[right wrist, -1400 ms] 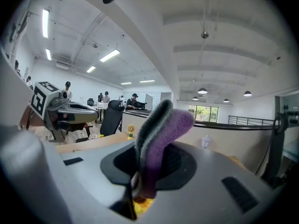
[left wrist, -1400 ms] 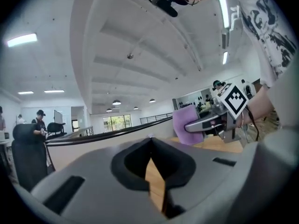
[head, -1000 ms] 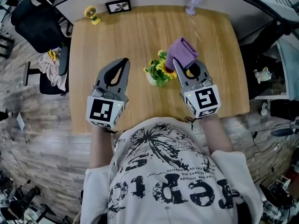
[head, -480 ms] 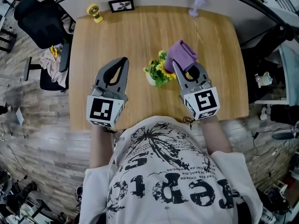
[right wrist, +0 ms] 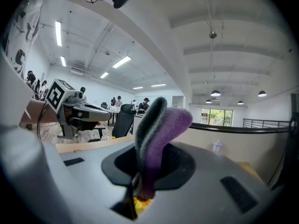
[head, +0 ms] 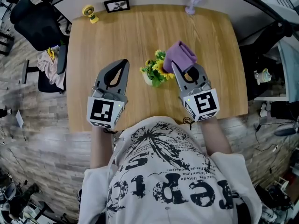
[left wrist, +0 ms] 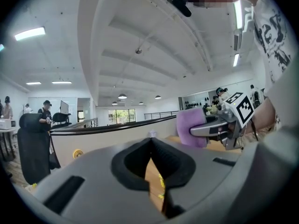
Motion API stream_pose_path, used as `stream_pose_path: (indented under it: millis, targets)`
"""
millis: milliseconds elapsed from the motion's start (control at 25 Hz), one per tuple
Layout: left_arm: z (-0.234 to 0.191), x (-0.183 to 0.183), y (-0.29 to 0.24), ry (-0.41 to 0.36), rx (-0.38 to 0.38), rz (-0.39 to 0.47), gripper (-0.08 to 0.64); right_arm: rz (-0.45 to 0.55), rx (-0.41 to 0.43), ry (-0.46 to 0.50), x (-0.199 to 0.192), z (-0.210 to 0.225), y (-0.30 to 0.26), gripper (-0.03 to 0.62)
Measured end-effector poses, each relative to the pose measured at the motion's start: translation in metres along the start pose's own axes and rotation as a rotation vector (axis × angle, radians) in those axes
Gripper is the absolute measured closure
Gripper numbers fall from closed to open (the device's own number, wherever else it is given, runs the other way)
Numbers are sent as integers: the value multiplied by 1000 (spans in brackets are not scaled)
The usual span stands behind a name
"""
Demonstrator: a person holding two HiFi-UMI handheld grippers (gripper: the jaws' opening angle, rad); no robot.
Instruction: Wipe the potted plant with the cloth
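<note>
The potted plant [head: 155,72] stands near the middle of the wooden table [head: 135,31], its yellow flowers and green leaves spreading over a small white pot. In the head view it lies between the two tools, closer to the right one.

The right hand-held gripper [head: 174,68] comes in from the lower right of the frame and pinches a folded purple cloth [head: 181,56]. The cloth sticks out past the jaw tips and sits at the upper right edge of the flowers. Whether it touches them cannot be told from above. In the right gripper view the jaws of this hand-held gripper [right wrist: 139,174] clamp the lower end of the cloth [right wrist: 159,129], which rises and curls over to the right, grey along its left fold. A bit of yellow bloom shows just below the pinch.

The left hand-held gripper [head: 124,62] hovers left of the plant, apart from it, pointing toward the top of the frame. In its own view the jaws [left wrist: 151,146] are pressed together with nothing between them, and yellow petals show through the narrow slit lower down. The other tool with the cloth [left wrist: 191,127] shows at the right of that view.

Along the table's far edge stand a small yellow object [head: 89,12], a black picture frame [head: 117,5] and a pale lilac object [head: 191,3]. A black office chair [head: 32,17] stands off the upper left corner.
</note>
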State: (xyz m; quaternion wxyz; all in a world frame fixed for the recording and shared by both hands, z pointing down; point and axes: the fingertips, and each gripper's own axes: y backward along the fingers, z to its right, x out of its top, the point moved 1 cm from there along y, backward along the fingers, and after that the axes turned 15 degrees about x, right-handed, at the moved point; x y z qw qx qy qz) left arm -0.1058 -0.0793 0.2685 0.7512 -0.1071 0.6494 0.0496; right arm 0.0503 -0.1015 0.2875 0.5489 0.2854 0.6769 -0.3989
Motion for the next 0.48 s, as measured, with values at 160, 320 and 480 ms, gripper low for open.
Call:
stream_pose_path:
  millis: [160,320,480]
  targets:
    - [2,-6,0,-11,-3,-13,555,15,-16,-10,1,3,1,532]
    - [1,-8,-1,-15,5,-26,555,11,-29,-12,0,4,2,532]
    - [-5,-8,-3,8,26,-28,555,10,-31,-6,1,6,2,532]
